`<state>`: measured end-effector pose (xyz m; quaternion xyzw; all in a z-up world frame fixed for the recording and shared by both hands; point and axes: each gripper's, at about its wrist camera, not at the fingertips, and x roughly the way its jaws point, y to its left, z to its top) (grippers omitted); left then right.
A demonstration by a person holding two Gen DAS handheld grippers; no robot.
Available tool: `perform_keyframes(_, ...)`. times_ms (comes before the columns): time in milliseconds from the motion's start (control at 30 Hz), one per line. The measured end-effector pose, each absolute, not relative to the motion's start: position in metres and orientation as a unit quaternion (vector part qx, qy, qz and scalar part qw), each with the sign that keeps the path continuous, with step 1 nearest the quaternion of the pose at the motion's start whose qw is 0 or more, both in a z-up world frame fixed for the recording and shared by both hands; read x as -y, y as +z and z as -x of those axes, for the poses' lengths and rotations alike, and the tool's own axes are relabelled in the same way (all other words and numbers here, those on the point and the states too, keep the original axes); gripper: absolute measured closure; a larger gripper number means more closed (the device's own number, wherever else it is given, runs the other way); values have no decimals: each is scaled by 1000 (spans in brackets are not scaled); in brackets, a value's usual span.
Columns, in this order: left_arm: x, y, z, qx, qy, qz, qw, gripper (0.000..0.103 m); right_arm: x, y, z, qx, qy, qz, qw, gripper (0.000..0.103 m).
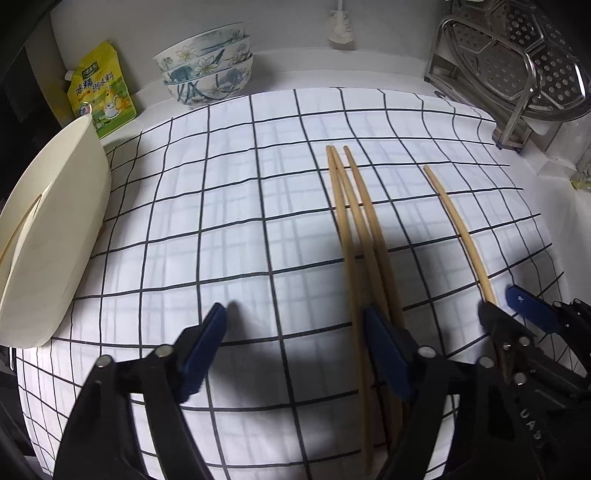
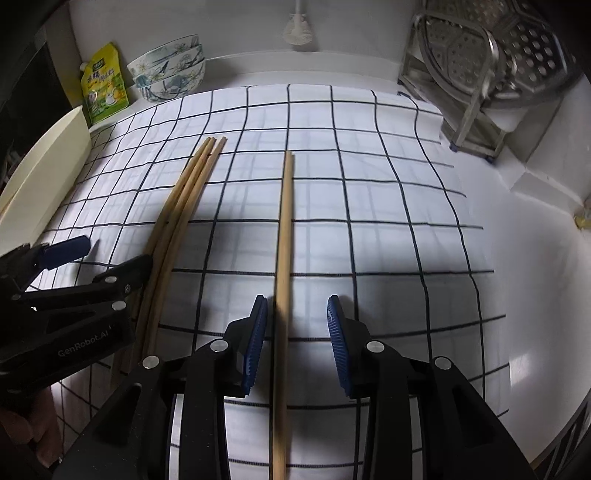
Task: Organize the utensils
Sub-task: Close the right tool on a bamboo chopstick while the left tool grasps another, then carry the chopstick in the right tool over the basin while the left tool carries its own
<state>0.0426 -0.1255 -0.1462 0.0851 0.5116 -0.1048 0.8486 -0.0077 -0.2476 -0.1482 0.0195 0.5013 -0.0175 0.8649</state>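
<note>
Three wooden chopsticks [image 1: 354, 221] lie together on the checked cloth [image 1: 221, 240]; they also show in the right wrist view [image 2: 177, 206]. A single chopstick [image 2: 285, 229] lies apart to their right and shows in the left wrist view [image 1: 461, 229] too. My left gripper [image 1: 295, 328] is open and empty, its right finger beside the three chopsticks. My right gripper [image 2: 297, 321] is open, with the single chopstick lying between its fingers, closer to the left pad [image 2: 256, 339]. The right gripper also appears in the left wrist view [image 1: 506, 306], the left gripper in the right wrist view [image 2: 107, 254].
A cream container [image 1: 48, 236] stands at the cloth's left edge. Stacked flowered bowls [image 1: 207, 70] and a yellow pouch [image 1: 103, 92] are at the back left. A metal rack with perforated steamer plates [image 1: 517, 66] stands at the back right. A brush [image 1: 341, 29] hangs on the wall.
</note>
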Motion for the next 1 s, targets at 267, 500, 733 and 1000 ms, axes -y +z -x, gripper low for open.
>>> perform_keyframes(267, 133, -143, -42, -519, -135, -83, 840, 96, 250, -146, 2, -507, 4, -47, 861, 97)
perform_keyframes(500, 110, -128, -45, -522, -134, -52, 841, 96, 254, -129, 6, -500, 10, -85, 862, 97)
perform_keyframes(733, 71, -84, -47, -486, -132, -25, 864, 96, 229, -85, -4, -468, 34, -92, 878, 97)
perform_keyframes(1000, -14, -32, -56, -446, -82, 5, 891, 96, 145, -33, -43, -425, 103, -64, 897, 97)
